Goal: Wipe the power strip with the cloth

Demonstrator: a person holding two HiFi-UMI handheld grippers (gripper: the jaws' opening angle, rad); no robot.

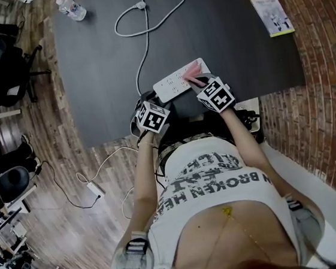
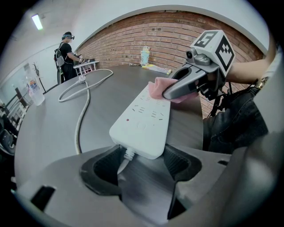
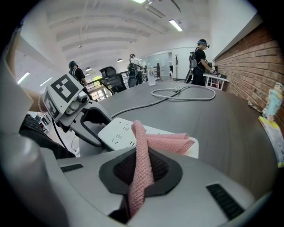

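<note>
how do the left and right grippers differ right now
The left gripper stands jaws wide, clasping the power strip at its cord end; the right gripper pinches the pink cloth, jaws together. Left sits off the strip's end; right rests cloth on top. Both work the same strip.

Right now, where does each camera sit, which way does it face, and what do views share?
Head view: on the person's head, facing steeply down at the dark table; forearms, torso show.
Left gripper view: on the left gripper, facing along the white plastic power strip held at its cable end; its jaws show.
Right gripper view: on the right gripper, facing across the strip; jaws shut on the pink mesh cloth show.
Shared by all: strip and cloth.
</note>
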